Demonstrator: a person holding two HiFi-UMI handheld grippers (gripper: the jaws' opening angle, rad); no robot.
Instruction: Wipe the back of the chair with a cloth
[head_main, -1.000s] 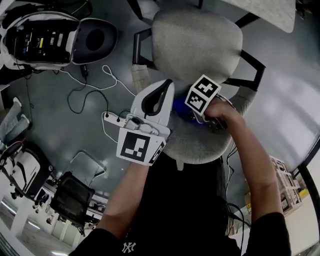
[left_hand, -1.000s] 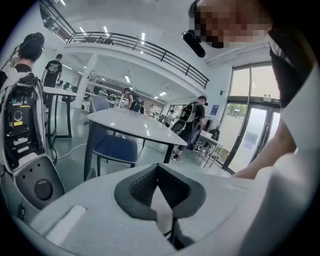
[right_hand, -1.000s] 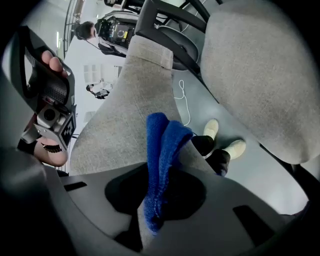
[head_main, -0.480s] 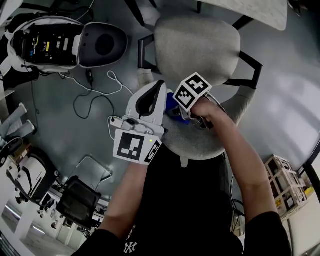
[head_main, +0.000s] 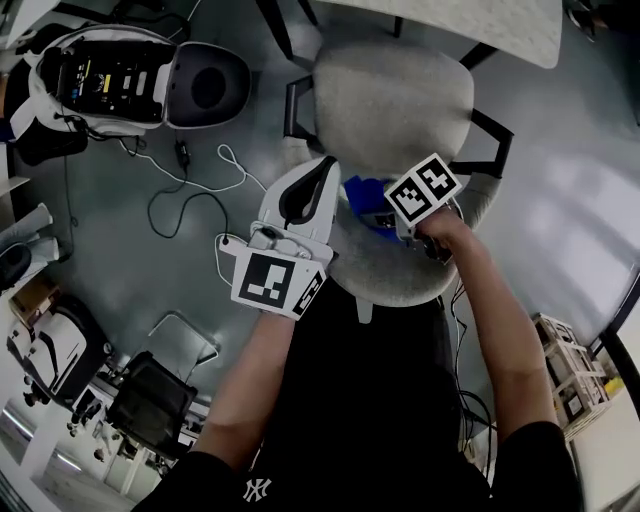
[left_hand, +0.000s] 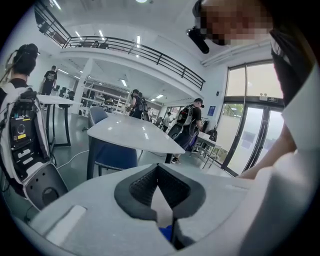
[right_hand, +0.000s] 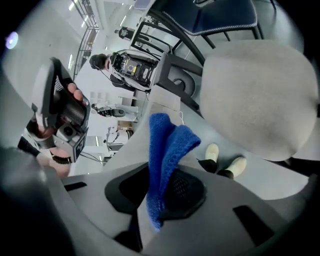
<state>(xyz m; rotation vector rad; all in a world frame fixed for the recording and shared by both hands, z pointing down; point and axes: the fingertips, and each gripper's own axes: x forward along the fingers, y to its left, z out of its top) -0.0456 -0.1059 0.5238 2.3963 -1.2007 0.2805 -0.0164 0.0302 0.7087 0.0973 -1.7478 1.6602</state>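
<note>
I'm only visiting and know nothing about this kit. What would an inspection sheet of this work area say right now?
Surface: glossy grey floor.
Job's things: grey padded chair; blue cloth by the chair's back.
Clutter: open white equipment pack on the floor.
Grippers: right tongs shut on the blue cloth; left tongs shut, holding nothing.
Cables: white cable looped on the floor near a white power strip.
Surroundings: pale table beyond the chair; black office chair; stacked boxes; people standing in the distance.
</note>
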